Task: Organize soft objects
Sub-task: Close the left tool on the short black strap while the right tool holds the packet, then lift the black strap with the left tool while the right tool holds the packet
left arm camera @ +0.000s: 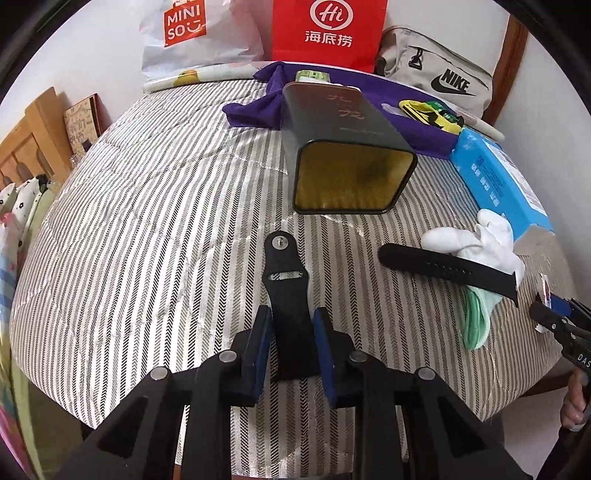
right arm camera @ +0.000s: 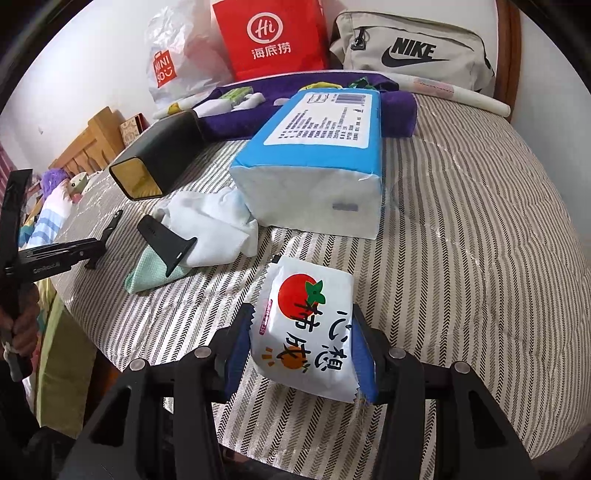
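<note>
My left gripper (left arm camera: 293, 315) has its blue pads against the sides of a short black watch strap (left arm camera: 286, 273) with a metal stud, low over the striped bedcover (left arm camera: 166, 221). A longer black strap (left arm camera: 443, 269) with holes lies to the right across a white cloth (left arm camera: 484, 240) and a green cloth (left arm camera: 478, 325). A black tin (left arm camera: 354, 173) lies on its side just beyond, its gold mouth facing me. My right gripper (right arm camera: 301, 314) is shut on a white tissue packet (right arm camera: 310, 325) printed with a red fruit, near the bed's front edge.
A big blue tissue pack (right arm camera: 317, 147) lies behind the packet. A purple towel (left arm camera: 255, 110) with small items sits at the back, before a red paper bag (left arm camera: 328, 33), a white plastic bag (left arm camera: 192, 37) and a beige waist bag (left arm camera: 439, 74). The bed drops off left and front.
</note>
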Motion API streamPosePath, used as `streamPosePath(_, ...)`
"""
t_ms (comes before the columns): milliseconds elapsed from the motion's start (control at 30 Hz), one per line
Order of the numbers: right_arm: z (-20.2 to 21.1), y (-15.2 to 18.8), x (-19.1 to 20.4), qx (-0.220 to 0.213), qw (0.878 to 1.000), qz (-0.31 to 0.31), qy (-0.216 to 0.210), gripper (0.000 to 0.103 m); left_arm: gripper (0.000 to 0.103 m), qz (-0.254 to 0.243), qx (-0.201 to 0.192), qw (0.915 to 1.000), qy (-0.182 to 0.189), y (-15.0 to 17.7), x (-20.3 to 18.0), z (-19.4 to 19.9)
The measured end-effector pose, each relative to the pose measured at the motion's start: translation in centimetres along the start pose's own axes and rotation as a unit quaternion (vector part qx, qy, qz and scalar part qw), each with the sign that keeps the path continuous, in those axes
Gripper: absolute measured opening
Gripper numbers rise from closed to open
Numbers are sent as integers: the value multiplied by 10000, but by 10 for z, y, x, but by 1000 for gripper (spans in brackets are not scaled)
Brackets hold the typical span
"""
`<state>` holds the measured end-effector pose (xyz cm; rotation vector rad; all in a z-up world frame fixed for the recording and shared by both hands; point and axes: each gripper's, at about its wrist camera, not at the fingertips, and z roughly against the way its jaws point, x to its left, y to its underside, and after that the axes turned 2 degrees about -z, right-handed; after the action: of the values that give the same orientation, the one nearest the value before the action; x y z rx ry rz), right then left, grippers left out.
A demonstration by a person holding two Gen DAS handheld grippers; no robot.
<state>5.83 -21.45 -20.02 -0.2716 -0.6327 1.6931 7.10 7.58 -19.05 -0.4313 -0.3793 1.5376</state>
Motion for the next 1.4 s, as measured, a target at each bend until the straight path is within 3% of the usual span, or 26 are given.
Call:
streamPosePath(167, -4, -4, 1, -50, 10000, -25, 26, 50, 22, -291, -104, 9994, -142, -3, -5, -2)
streamPosePath(667, 27, -19, 15, -157, 9999, -24, -44, 49, 20, 4, -338, 9989, 334, -1, 8, 27)
streamPosePath(700, 30, -20, 18, -174, 9998, 6, -51, 49, 19, -5, -363, 9987, 371, -3, 8, 30)
streamPosePath(733, 33, -20, 21, -195, 9998, 41, -53, 49, 6, -17, -382, 9985, 390, -5, 7, 32)
streamPosePath(833, 36, -24, 27, -220, 9997, 113, -38, 49, 6, -55, -406, 9979, 498, -10, 5, 36)
streamPosePath(1100, 35, -25, 29, -186, 9998, 103, -43, 49, 6, -48, -76, 9981, 614, -1, 10, 17)
streamPosePath(1167, 33, -23, 26, -135, 9999, 60, -43, 49, 11, -96, -44, 9973, 725, 2, 11, 15)
streamPosePath(1233, 29, -21, 25, -87, 9999, 30, -44, 49, 24, -233, -48, 9971, 724, 6, 10, 15)
streamPosePath(1400, 21, -15, 24, 14, 10000, 12, -75, 49, 33, -526, 43, 9967, 623, 15, 12, 9)
